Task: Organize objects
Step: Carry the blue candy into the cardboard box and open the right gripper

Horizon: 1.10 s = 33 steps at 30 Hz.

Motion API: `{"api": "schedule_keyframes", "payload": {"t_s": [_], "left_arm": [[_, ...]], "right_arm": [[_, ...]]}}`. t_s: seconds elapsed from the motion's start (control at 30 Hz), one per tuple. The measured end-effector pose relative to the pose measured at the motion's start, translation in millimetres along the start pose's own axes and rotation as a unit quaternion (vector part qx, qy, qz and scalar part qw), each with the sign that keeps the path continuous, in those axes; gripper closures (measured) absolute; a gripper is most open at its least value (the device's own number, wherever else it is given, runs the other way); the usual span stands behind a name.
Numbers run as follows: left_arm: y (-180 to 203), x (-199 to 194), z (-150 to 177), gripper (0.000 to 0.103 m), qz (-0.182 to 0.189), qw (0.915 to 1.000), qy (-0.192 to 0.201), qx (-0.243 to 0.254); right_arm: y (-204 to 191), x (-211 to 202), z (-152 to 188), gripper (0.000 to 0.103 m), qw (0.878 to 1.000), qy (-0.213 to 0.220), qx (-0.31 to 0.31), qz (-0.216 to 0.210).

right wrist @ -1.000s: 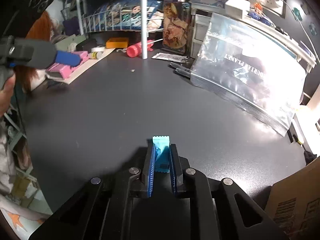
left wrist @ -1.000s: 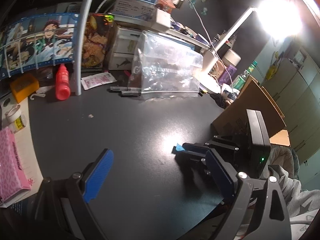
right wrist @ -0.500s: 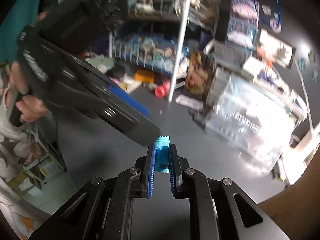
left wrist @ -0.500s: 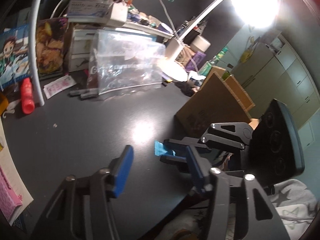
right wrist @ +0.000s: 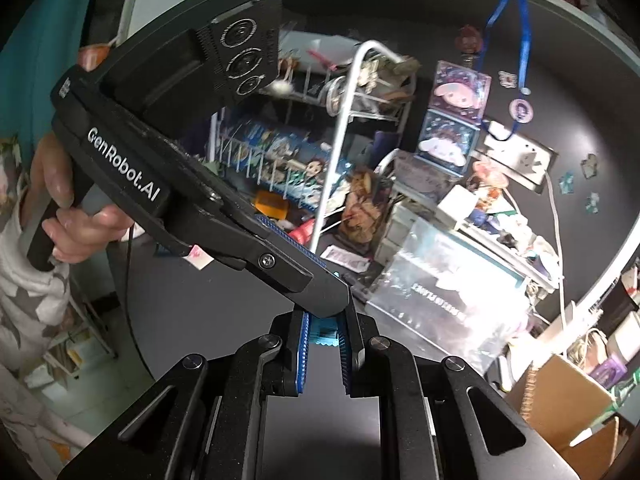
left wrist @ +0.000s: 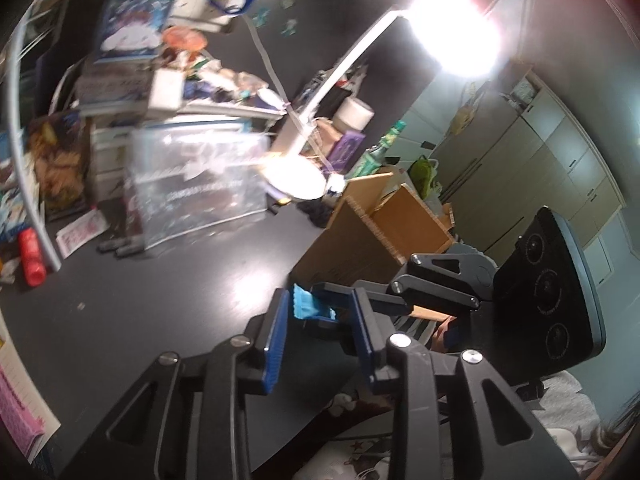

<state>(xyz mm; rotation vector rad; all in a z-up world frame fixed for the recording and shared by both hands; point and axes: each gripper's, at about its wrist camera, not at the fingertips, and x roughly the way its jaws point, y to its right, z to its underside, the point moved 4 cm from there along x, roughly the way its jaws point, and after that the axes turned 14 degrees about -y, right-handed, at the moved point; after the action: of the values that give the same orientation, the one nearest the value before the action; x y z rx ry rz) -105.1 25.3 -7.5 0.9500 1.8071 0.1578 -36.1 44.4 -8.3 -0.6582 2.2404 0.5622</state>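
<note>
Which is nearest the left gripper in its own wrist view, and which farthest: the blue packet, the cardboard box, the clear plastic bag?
1. blue packet, between the left gripper fingers.
2. cardboard box, just beyond, to the right.
3. clear plastic bag, farthest, up left at the desk's back.

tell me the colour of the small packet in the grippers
Light blue packet; left wrist view shows it best.

Looked like a home bedroom/hobby corner w/ a cluttered dark desk [left wrist: 132, 320]. Ahead of the tool & up: a lit desk lamp [left wrist: 452, 32], anime posters [right wrist: 460, 92] and a lanyard [right wrist: 520, 32] on the dark wall. Wire rack [right wrist: 360, 92] stuffed w/ trinkets stood ahead-left. Clear zip bag [left wrist: 196, 188] leaned ahead; open cardboard box [left wrist: 384, 232] ahead-right, pale wardrobe doors [left wrist: 560, 168] far right.
</note>
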Motion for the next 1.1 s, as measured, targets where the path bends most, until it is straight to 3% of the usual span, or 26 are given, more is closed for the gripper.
{"api": "schedule_keyframes", "payload": {"t_s": [0.37, 0.6, 0.83, 0.93, 1.0, 1.1], "left_arm": [[61, 53, -55, 0.079, 0.022, 0.9992, -0.006, 0.033], [88, 104, -93, 0.079, 0.034, 0.998, -0.037, 0.037], [94, 142, -110, 0.079, 0.01, 0.9968, -0.073, 0.032], [95, 148, -112, 0.068, -0.014, 0.9963, -0.078, 0.035], [95, 148, -112, 0.05, -0.033, 0.9962, -0.072, 0.036], [93, 142, -111, 0.042, -0.057, 0.9959, -0.06, 0.037]], "right_arm": [[69, -43, 34, 0.095, 0.998, -0.007, 0.059, 0.024], [123, -56, 71, 0.095, 0.995, -0.032, 0.095, 0.028], [158, -47, 99, 0.094, 0.99, -0.072, 0.124, 0.014], [165, -45, 108, 0.093, 0.987, -0.092, 0.128, 0.015], [169, -43, 111, 0.092, 0.986, -0.099, 0.133, 0.013], [174, -44, 115, 0.086, 0.985, -0.104, 0.135, 0.02]]}}
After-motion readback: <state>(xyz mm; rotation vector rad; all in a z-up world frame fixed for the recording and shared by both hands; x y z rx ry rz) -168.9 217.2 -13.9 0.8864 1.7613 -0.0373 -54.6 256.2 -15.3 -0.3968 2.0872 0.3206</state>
